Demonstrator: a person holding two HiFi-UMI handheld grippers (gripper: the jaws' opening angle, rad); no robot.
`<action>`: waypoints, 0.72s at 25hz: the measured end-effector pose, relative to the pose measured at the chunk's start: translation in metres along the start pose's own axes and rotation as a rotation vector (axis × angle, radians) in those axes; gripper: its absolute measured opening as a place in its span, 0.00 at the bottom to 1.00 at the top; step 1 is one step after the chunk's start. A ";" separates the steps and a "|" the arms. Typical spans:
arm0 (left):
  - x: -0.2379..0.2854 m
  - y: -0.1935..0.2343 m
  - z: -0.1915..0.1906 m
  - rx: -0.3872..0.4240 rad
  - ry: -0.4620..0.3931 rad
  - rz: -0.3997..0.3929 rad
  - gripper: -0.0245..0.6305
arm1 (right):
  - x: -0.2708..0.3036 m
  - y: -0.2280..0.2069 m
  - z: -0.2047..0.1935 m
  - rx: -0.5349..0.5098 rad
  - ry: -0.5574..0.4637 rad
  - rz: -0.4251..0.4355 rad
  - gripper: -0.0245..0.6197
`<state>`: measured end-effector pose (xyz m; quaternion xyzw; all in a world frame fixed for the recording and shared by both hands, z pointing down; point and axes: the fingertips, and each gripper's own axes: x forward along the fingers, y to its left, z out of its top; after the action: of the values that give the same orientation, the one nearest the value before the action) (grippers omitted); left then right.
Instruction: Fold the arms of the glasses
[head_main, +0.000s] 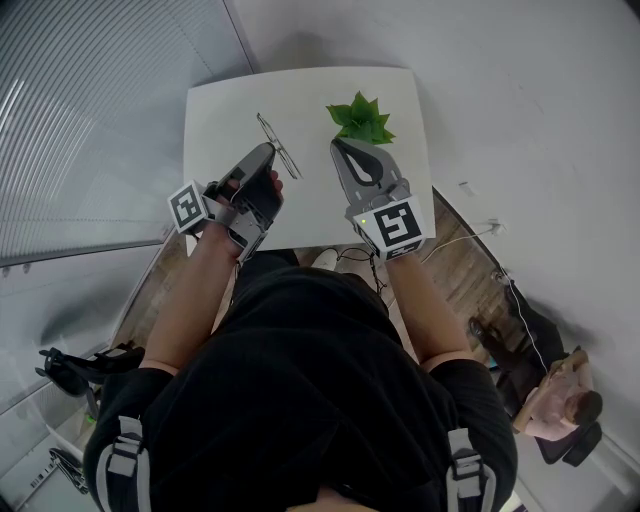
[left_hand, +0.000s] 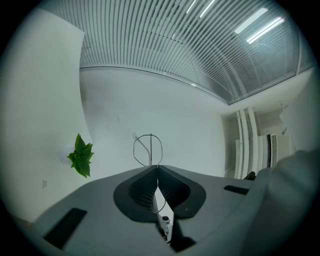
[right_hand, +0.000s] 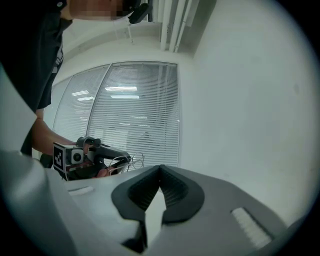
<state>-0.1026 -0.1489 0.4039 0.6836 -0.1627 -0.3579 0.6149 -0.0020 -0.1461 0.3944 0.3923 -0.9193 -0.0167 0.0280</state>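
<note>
Thin wire-framed glasses (head_main: 281, 148) are held above the white table (head_main: 225, 105). My left gripper (head_main: 266, 152) is shut on them. In the left gripper view one round lens rim (left_hand: 148, 149) stands just past my shut left gripper (left_hand: 157, 168), and a wire part with a small hinge piece runs back between the jaws. My right gripper (head_main: 338, 146) is a short way to the right of the glasses, shut with nothing between its jaws. From the right gripper view, my right gripper (right_hand: 160, 167) points level toward the glasses (right_hand: 134, 160), which are held off to its left.
A green leafy plant (head_main: 360, 119) sits on the table just beyond the right gripper and also shows in the left gripper view (left_hand: 81, 155). Window blinds (head_main: 90, 110) run along the left. Cables (head_main: 468, 236) lie on the floor. A seated person (head_main: 560, 405) is at the lower right.
</note>
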 end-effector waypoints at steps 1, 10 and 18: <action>0.001 0.001 -0.002 -0.001 0.001 0.000 0.05 | -0.002 0.000 -0.001 0.000 0.000 0.000 0.05; 0.001 0.000 -0.004 0.003 0.005 -0.003 0.05 | -0.004 0.001 -0.001 0.007 -0.003 0.005 0.05; 0.000 -0.003 0.001 0.000 0.004 -0.003 0.05 | 0.001 0.004 0.001 0.008 -0.005 0.008 0.05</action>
<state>-0.1041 -0.1493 0.4012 0.6846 -0.1603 -0.3575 0.6147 -0.0059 -0.1436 0.3937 0.3885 -0.9210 -0.0138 0.0242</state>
